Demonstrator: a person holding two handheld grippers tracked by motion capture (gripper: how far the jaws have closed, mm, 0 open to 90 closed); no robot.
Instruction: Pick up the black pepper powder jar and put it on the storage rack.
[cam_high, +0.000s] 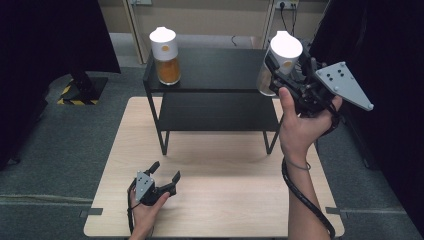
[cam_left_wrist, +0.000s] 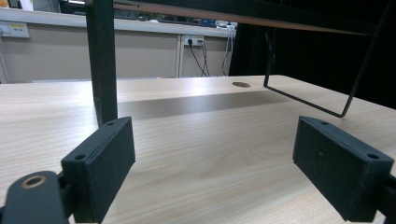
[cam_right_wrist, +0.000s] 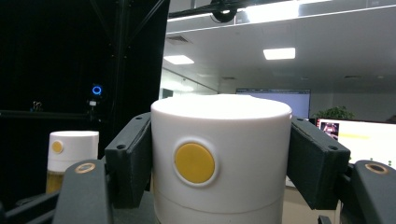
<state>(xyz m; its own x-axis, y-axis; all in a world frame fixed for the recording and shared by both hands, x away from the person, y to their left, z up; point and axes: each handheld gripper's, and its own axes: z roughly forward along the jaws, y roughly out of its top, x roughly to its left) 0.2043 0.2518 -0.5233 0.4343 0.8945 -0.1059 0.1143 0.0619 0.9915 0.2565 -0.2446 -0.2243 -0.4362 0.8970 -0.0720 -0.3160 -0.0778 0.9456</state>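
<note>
High view. We are counting two clear glass jars with white cylindrical lids. The first glass jar with white lid (cam_high: 281, 62) is being gripped by our right gripper (cam_high: 280, 67), lifted at the right end of the black two-tier metal shelf (cam_high: 215, 100); its jaws are clamping the lid from both sides. The second glass jar with white lid, holding orange powder (cam_high: 165, 56), is standing upright on the shelf's top tier, at its left end, well apart from the first. We are counting one shelf, standing on one light wooden table (cam_high: 225, 195). We are counting two grippers: our left gripper (cam_high: 166, 171) is resting on the table near its front edge, jaws spread wide with nothing between them. One grey three-cornered plate (cam_high: 344, 84) is sitting on the right gripper.

Left gripper view. We are seeing two black jaw pads (cam_left_wrist: 100, 163) standing wide apart, released, over bare table top (cam_left_wrist: 210, 140). One black shelf leg (cam_left_wrist: 102, 60) is rising just ahead on the left, and one thin wire shelf foot (cam_left_wrist: 308, 100) on the right. One round hole (cam_left_wrist: 241, 84) is showing in the table.

Right gripper view. We are seeing the held jar's white lid (cam_right_wrist: 219, 154), bearing one round yellow button (cam_right_wrist: 194, 162), pressed between two black pads (cam_right_wrist: 130, 161). The second jar (cam_right_wrist: 72, 154) is standing farther off at the left, with one yellow button of its own.
</note>
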